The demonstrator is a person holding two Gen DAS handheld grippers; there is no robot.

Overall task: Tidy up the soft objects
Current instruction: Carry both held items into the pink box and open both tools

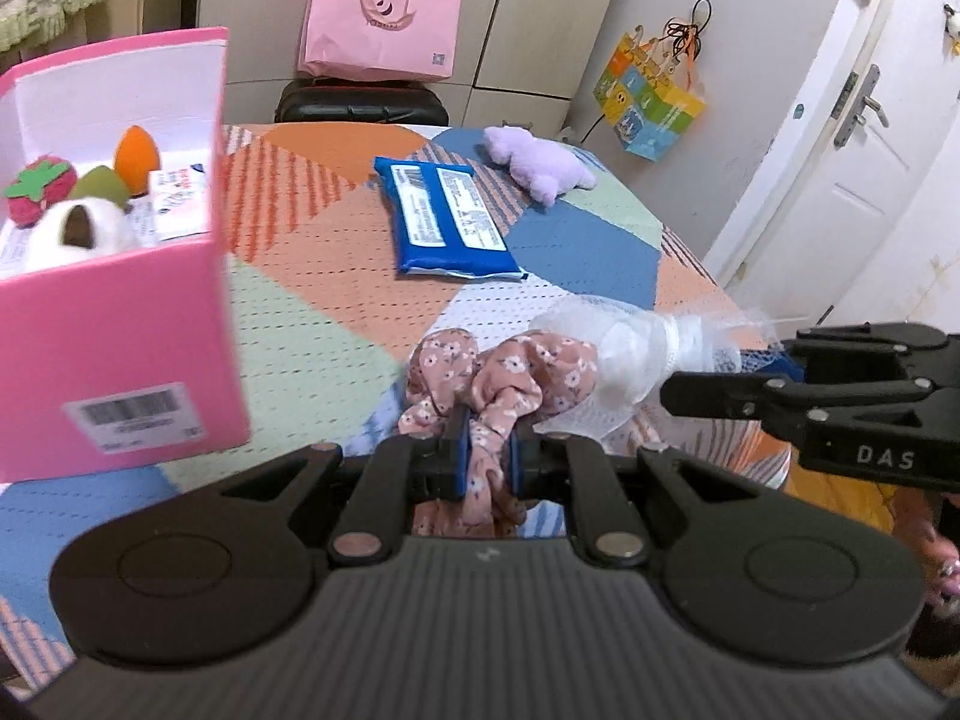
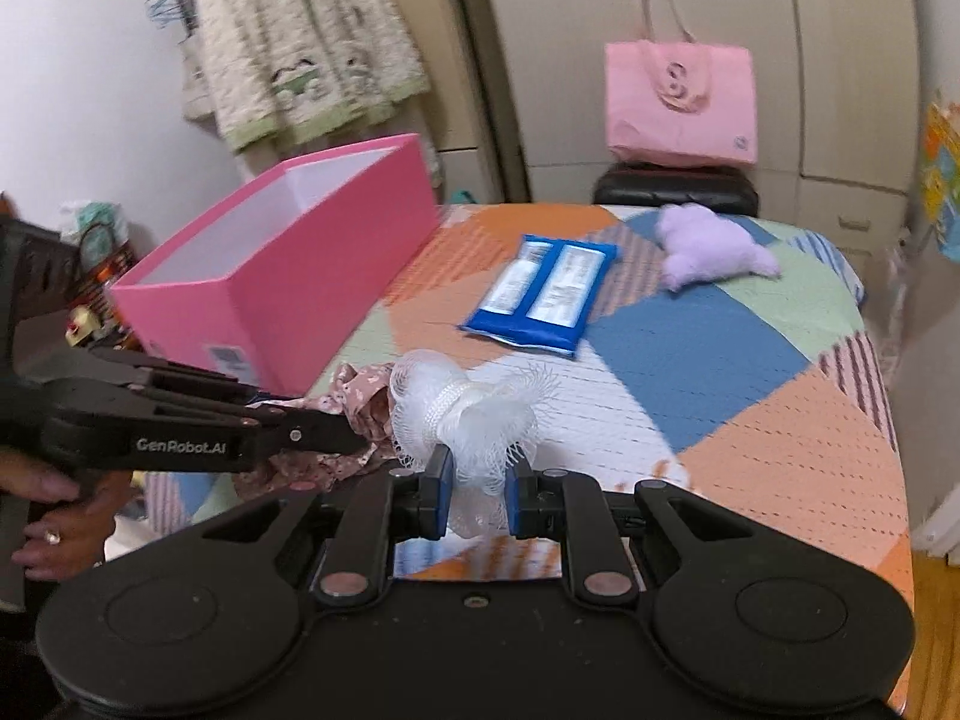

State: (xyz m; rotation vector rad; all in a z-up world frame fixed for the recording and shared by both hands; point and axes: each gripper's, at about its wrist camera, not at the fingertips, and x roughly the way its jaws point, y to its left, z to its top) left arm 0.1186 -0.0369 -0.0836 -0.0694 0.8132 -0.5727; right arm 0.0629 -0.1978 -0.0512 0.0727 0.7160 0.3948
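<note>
My left gripper [image 1: 487, 450] is shut on a pink floral scrunchie [image 1: 510, 378], held just above the table. Right beside it my right gripper [image 2: 477, 483] is shut on a white mesh bath puff [image 2: 474, 414]; that puff [image 1: 624, 360] shows to the right of the scrunchie in the left wrist view, with the right gripper's body [image 1: 840, 402] behind it. The scrunchie [image 2: 354, 414] and the left gripper's body [image 2: 180, 426] appear at the left of the right wrist view. A pink box [image 1: 114, 330] with soft toys inside stands to the left, also seen as the pink box [image 2: 282, 276].
On the patchwork tablecloth [image 1: 588, 240] lie a blue wipes pack [image 1: 447, 219] and a lilac plush [image 1: 537, 162], further back. A pink tote bag [image 1: 381, 18] rests on a black chair behind the table. A person's hand [image 2: 54, 516] grips the left tool. A white door [image 1: 840, 138] stands at right.
</note>
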